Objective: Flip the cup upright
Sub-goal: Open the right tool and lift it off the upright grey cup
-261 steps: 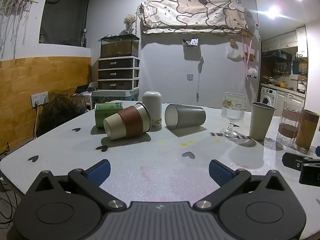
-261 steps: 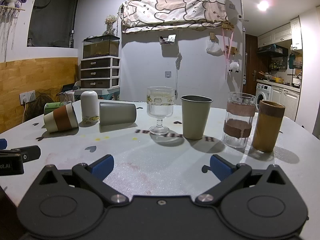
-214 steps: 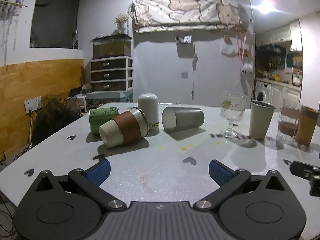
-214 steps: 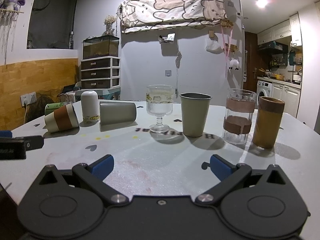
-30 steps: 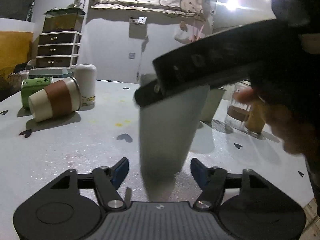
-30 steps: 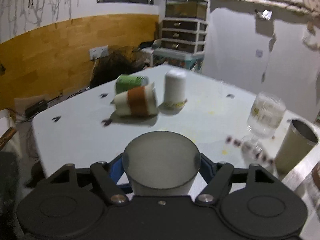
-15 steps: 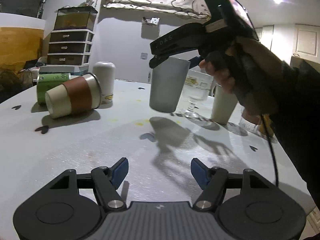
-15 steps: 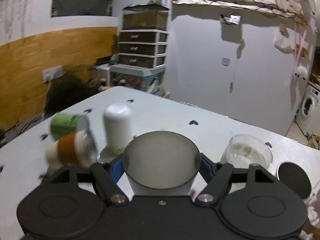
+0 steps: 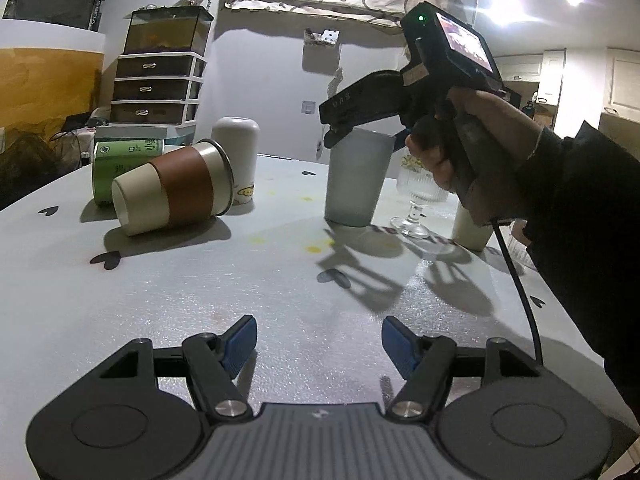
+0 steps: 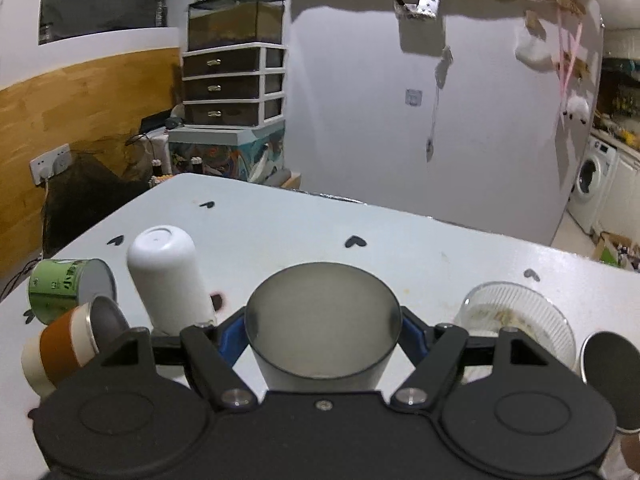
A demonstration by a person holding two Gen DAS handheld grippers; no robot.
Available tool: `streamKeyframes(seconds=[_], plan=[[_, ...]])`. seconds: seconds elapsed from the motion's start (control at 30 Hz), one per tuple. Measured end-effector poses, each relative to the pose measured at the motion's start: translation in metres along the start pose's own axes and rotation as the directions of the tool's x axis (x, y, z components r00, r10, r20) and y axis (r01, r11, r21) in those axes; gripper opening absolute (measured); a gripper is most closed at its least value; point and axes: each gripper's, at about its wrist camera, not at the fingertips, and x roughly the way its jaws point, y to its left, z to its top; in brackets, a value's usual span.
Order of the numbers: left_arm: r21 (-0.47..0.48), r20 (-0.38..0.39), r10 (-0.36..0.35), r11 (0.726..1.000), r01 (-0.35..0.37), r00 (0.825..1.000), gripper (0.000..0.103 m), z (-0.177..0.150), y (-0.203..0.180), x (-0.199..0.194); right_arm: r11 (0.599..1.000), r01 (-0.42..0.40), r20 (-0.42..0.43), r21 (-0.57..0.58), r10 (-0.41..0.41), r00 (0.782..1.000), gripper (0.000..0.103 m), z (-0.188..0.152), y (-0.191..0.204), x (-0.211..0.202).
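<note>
A grey cup [image 9: 355, 176] stands upright, mouth up, on the white tabletop [image 9: 200, 280], at twelve o'clock. The right claw [image 10: 323, 330] is clamped around its rim. The left claw [image 9: 318, 344] hovers spread apart, holding nothing.

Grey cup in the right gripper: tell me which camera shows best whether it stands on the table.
Left wrist view: the grey cup shows full height, base at the table. Right wrist view shows only its open mouth between the right gripper fingers.
</note>
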Motion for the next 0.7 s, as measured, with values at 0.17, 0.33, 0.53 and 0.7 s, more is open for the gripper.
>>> streamKeyframes(seconds=[0.17, 0.33, 0.53, 0.7], plan=[[0.003, 0.003, 0.007, 1.000, -0.007, 1.000, 0.070, 0.001, -0.004, -0.001, 1.000, 0.000, 0.006, -0.020, 0.001, 1.000, 0.079, -0.004, 0.001, -0.004], [0.009, 0.006, 0.014, 1.000, -0.014, 1.000, 0.070, 0.003, -0.009, -0.003, 1.000, -0.023, 0.038, 0.004, 0.023, 0.999, 0.083, -0.001, -0.010, -0.020], [0.025, 0.021, 0.035, 0.999, -0.035, 0.999, 0.070, 0.006, -0.014, -0.008, 0.997, -0.080, 0.110, 0.008, 0.079, 0.991, 0.083, -0.016, -0.023, -0.066], [0.052, 0.043, 0.070, 0.996, -0.072, 0.997, 0.070, 0.010, -0.016, -0.013, 0.995, -0.097, 0.161, -0.015, 0.098, 0.982, 0.085, -0.049, -0.031, -0.110]])
